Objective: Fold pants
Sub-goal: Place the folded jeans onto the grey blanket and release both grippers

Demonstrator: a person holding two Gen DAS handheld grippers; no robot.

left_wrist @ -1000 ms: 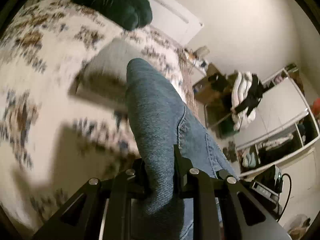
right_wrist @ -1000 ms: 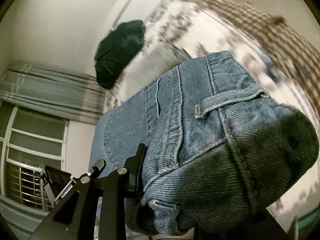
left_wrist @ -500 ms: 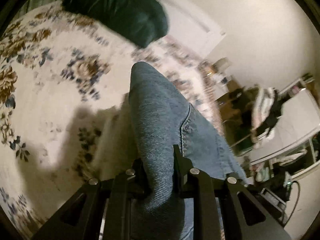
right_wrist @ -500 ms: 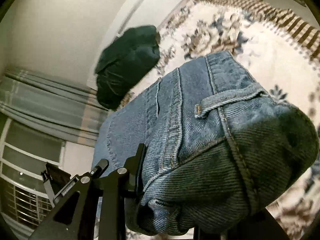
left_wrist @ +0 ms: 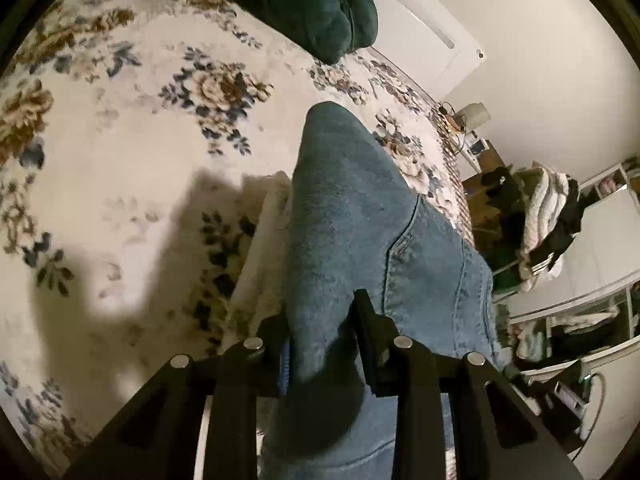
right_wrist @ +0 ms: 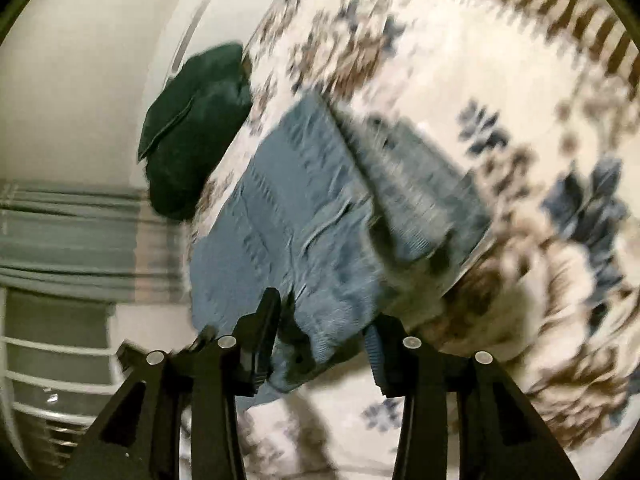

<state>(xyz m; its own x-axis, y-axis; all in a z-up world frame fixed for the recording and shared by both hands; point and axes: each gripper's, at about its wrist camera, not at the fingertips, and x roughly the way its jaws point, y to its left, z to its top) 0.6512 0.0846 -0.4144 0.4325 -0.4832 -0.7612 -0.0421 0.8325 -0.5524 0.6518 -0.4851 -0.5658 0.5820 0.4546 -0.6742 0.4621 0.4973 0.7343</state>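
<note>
The blue denim pants point(left_wrist: 352, 216) hang in a fold between the fingers of my left gripper point(left_wrist: 320, 320), which is shut on them just above the floral bed cover. In the right wrist view the pants point(right_wrist: 296, 216) lie spread and partly folded on the cover, blurred by motion. My right gripper point(right_wrist: 324, 332) stands with its jaws apart at the near edge of the pants, and the denim edge lies between the fingers without being pinched.
A white bed cover point(left_wrist: 120, 128) with brown and blue flowers lies under the pants. A dark green cushion point(left_wrist: 304, 4) sits at its far edge, also in the right wrist view point(right_wrist: 192, 128). Shelves with clothes point(left_wrist: 560, 216) stand at the right.
My right gripper has opened and let go of the waistband; the pants have dropped onto the cover. My left gripper has lowered toward the bed, still holding its fold.
</note>
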